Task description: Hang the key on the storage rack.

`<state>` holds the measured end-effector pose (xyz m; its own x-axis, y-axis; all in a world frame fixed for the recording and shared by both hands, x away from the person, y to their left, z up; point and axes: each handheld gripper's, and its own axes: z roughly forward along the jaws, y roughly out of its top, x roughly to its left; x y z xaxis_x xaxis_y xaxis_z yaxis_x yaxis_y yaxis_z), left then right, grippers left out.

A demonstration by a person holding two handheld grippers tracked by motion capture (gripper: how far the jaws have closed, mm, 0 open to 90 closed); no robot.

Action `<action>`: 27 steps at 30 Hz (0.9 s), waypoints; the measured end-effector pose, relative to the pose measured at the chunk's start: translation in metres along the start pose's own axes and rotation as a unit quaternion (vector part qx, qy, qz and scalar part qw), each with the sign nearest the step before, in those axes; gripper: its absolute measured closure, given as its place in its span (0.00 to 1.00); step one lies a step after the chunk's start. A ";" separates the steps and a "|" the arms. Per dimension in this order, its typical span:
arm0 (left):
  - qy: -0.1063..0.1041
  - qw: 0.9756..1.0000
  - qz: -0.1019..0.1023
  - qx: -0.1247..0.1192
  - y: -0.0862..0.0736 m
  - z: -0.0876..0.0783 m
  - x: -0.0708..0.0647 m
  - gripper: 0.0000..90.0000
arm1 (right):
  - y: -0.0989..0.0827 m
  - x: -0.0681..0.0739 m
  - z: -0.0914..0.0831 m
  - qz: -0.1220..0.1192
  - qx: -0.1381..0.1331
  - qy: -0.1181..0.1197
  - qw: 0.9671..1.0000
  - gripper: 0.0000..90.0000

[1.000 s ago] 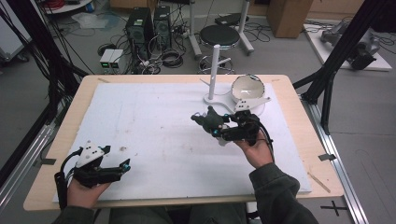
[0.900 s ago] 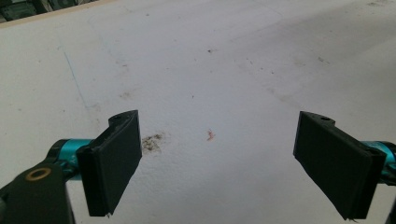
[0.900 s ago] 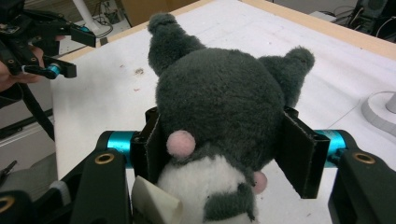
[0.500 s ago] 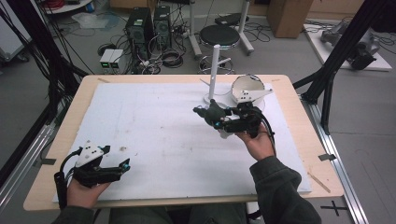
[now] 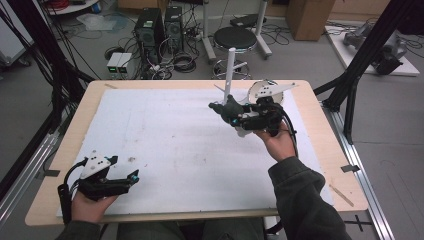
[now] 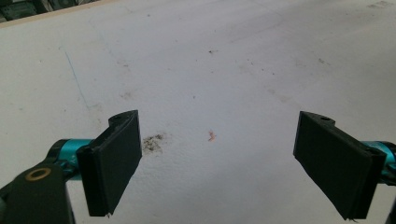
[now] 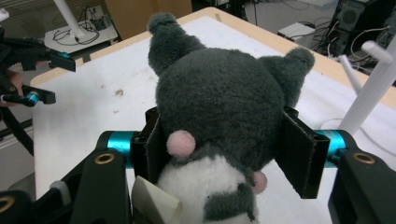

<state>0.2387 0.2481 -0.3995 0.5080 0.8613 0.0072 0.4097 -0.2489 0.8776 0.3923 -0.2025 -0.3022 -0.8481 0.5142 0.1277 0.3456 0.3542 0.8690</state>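
Plush fur covers most of the right gripper view: a dark grey soft toy (image 7: 219,107) with two pointed ears, small pink nubs and a white belly, its face turned away and its lower body cut off by the frame edge. The right gripper (image 7: 224,144) clamps it, both flat black jaws pressed into the round head from either side. In the high view the toy (image 5: 227,107) is a small dark lump raised above the far right part of the table (image 5: 70,135), just beside a thin white upright post (image 5: 229,72); a round white object (image 5: 260,90) behind the hand is largely hidden, and what it is cannot be made out. The left gripper (image 5: 131,177) rests at the near left corner of the white, matte, lightly stained mat (image 5: 170,135), its jaws spread wide with nothing between them but a dark smudge (image 6: 152,143) and an orange fleck (image 6: 211,136)
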 end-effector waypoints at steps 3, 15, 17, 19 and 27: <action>0.000 1.000 0.000 0.000 0.000 0.000 0.000 0.17 | 0.006 -0.002 -0.001 -0.003 -0.001 -0.005 1.000 0.44; 0.003 1.000 0.002 0.002 0.000 0.000 0.000 0.17 | 0.022 -0.016 -0.006 0.005 -0.008 -0.016 1.000 0.44; 0.002 1.000 0.001 0.002 0.000 0.000 0.000 0.17 | 0.025 -0.018 -0.007 0.004 -0.009 -0.021 1.000 0.44; 0.001 1.000 0.001 0.002 0.000 0.000 0.000 0.17 | 0.029 -0.021 -0.009 0.005 -0.010 -0.022 1.000 0.44; 0.002 1.000 -0.001 0.001 0.000 -0.001 0.001 0.17 | 0.044 -0.028 -0.013 0.002 -0.012 -0.042 0.999 0.44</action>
<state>0.2387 0.2491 -0.3993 0.5044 0.8634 0.0080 0.4115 -0.2485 0.8769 0.4260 -0.2111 -0.2615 -0.8100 0.5792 0.0919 0.3385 0.3339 0.8797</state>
